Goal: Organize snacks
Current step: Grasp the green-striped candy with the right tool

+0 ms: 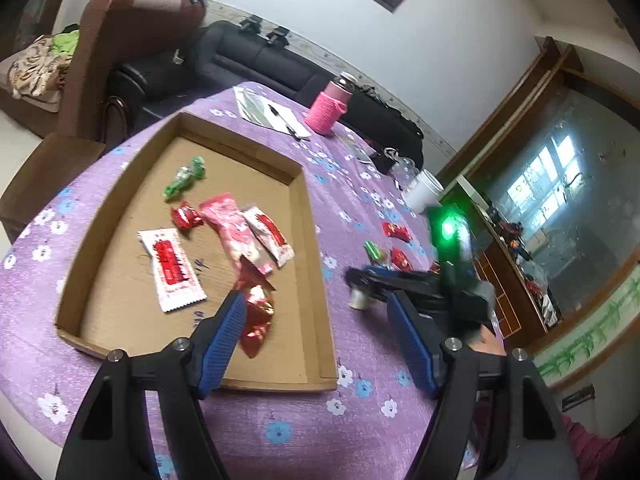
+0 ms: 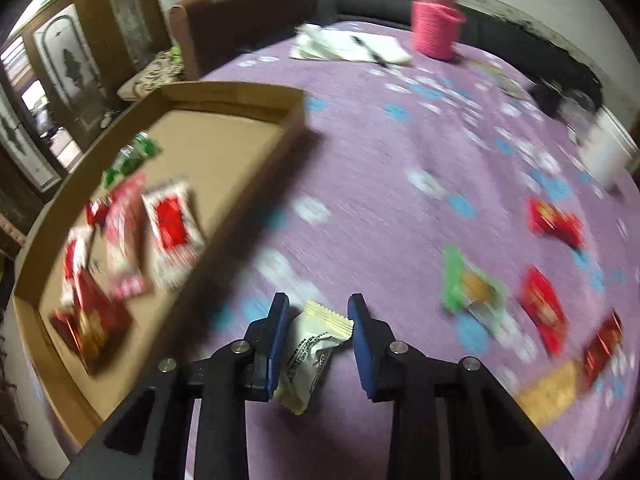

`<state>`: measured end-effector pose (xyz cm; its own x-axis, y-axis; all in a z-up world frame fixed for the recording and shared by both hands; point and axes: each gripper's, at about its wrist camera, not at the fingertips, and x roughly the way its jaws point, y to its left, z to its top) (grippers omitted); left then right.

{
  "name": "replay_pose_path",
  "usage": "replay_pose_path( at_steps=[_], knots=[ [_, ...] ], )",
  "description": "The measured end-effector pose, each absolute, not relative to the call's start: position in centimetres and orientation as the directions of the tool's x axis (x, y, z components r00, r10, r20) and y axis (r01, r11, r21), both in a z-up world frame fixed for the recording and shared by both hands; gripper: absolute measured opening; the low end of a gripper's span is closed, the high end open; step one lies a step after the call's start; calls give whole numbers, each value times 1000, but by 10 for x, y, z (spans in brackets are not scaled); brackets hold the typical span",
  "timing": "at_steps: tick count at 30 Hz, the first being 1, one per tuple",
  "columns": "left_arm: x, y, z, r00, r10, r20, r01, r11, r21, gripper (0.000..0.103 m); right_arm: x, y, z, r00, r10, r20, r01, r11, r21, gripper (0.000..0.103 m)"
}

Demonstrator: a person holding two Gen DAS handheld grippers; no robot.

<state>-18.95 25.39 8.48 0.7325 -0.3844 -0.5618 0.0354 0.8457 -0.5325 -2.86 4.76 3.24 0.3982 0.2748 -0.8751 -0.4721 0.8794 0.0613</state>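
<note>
A shallow cardboard tray (image 1: 316, 280) lies on the purple flowered tablecloth and holds several wrapped snacks, among them a green candy (image 1: 185, 178) and a shiny red wrapper (image 1: 256, 314) by its near edge. My left gripper (image 1: 320, 320) is open above the tray's near right corner, the red wrapper beside its left finger. My right gripper (image 2: 318, 320) is partly open with a cream-white snack packet (image 2: 310, 354) between its fingers, touching the left finger, over the cloth right of the tray (image 2: 256, 92). Loose red snacks (image 2: 554, 220) and a green one (image 2: 466, 280) lie on the cloth to the right.
A pink knit-covered bottle (image 1: 328, 108), papers with a pen (image 1: 272, 114) and a white cup (image 1: 424, 192) stand at the table's far side. Sofas sit behind the table. The right gripper's body (image 1: 440, 280) shows in the left wrist view, right of the tray.
</note>
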Motion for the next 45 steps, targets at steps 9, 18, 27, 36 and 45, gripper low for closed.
replay_pose_path(
  at_steps=[9, 18, 27, 36, 45],
  knots=[
    [-183, 210, 82, 680, -465, -566, 154, 846, -510, 72, -39, -72, 70, 463, 415, -783, -341, 899, 275, 63],
    [-189, 164, 86, 639, -466, -612, 246, 877, -411, 72, 14, -24, 51, 472, 361, -804, -439, 887, 141, 71],
    [-176, 133, 80, 594, -482, -645, 293, 875, -385, 72, 17, -33, 29, 459, 286, -841, -393, 914, 96, 38],
    [-121, 72, 52, 503, -477, -720, 321, 877, -357, 72, -24, -91, 32, 448, 395, -802, -326, 907, 265, 37],
    [-76, 28, 25, 511, -314, -800, 320, 933, -162, 41, -25, -118, 33, 459, 492, -740, -293, 870, 397, 37]
  ],
)
